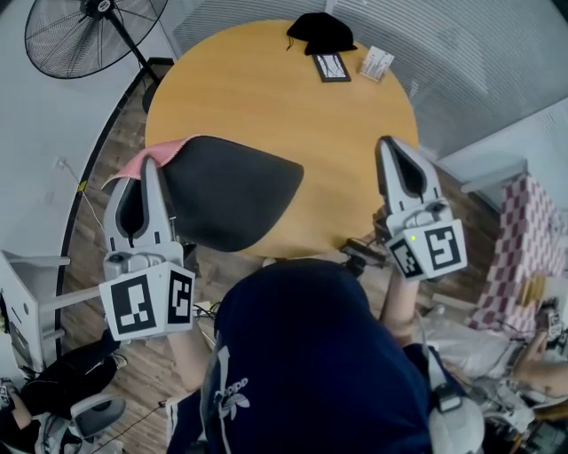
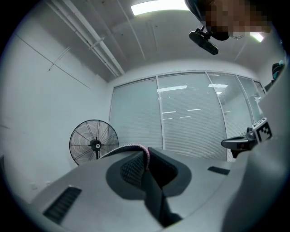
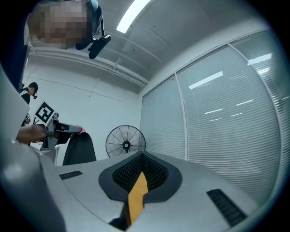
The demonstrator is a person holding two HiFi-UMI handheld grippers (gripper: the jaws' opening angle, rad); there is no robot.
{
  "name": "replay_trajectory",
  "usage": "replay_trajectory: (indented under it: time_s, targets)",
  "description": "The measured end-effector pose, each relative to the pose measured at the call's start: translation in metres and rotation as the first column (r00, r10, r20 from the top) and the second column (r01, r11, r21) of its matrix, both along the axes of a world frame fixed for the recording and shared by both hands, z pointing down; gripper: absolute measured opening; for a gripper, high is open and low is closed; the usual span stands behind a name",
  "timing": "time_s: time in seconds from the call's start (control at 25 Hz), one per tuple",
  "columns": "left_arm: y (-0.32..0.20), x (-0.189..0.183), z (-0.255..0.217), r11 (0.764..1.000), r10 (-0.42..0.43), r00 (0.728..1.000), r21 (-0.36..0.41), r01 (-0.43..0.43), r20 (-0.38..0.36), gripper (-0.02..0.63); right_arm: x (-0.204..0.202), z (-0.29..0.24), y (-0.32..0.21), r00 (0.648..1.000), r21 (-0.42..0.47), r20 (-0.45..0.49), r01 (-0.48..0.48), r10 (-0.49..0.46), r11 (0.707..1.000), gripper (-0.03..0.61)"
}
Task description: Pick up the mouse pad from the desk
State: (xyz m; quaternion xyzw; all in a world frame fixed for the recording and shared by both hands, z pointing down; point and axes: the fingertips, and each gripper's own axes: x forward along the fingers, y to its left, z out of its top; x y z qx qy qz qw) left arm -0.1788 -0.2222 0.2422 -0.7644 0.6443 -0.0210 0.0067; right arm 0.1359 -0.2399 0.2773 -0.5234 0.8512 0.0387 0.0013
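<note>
A round yellow-brown wooden table (image 1: 266, 97) stands on a floor of brown wooden planks (image 1: 120, 146). A tall black fan with a round wire cage (image 1: 89, 35) stands near it, by the plain white wall (image 2: 45, 99). Next to the fan is a big glass wall with white blinds (image 2: 190, 113), and a long bright light (image 2: 156, 6) shines on the white ceiling.

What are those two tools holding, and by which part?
The left gripper pinches the mouse pad by its pink-backed edge; the right gripper holds nothing.
</note>
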Motion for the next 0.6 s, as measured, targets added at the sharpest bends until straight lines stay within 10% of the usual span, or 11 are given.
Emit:
replay_trajectory:
  time_s: [0.6]
  targets:
    - [-0.0026,0.0087,0.0037,1.0,0.025,1.0,-0.002,-0.025,-0.018,0.02,-0.0082,0.0028,-0.0031,0.999,-0.014,-0.033,0.035,-0.035,0.999,0.003]
